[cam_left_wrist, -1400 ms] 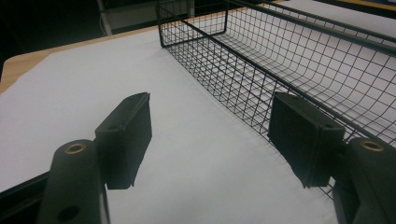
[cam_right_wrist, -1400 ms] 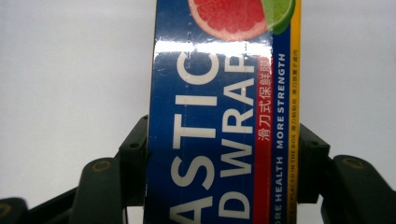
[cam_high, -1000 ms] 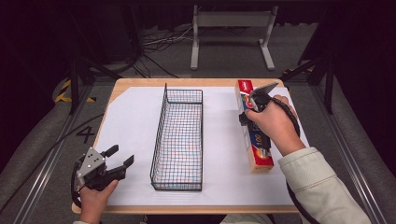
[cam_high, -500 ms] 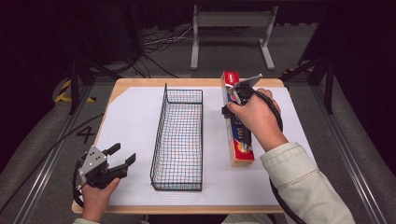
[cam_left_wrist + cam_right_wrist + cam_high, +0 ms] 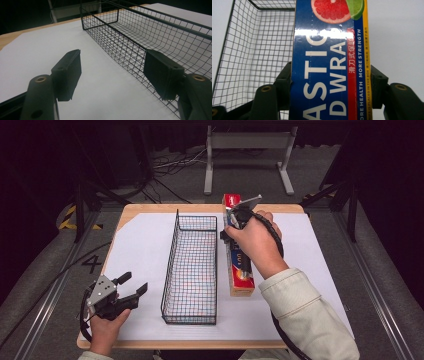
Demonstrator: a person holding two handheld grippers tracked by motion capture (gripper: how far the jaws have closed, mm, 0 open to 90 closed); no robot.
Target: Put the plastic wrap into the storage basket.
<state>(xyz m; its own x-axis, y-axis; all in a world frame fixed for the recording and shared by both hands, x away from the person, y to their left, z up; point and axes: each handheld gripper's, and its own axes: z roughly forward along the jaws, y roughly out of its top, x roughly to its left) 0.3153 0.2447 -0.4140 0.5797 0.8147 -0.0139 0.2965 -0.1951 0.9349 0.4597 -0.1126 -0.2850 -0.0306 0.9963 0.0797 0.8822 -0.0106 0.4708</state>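
Dark floor and cables surround a wooden table [image 5: 150,212] covered by a white sheet, and a long black wire basket [image 5: 192,265] stands lengthwise at its middle; everything else is placed from that basket.

At the right gripper [image 5: 240,217], the jaws pinch a long box of plastic wrap [image 5: 239,265] across its width: in the right gripper view one black pad presses each long side of the blue and red box [image 5: 327,70], with the basket mesh [image 5: 257,50] just to one side of it. In the high view the box lies parallel to the basket, just beside its right wall, its far end reaching about as far as the basket's far end. Whether the box is clear of the sheet or resting on it I cannot tell for certain, though the grip looks like a carry.

The left gripper [image 5: 132,287] sits near the table's near corner, off the basket's left wall, its jaws spread with nothing between them [image 5: 112,75], pointing along that wall.

The step in hand looks like moving the box across to the basket. The next move calls for lifting it above the right rim, keeping it lined up with the basket's length, and lowering it inside before the jaws let go; a tilted box could catch on the wire.
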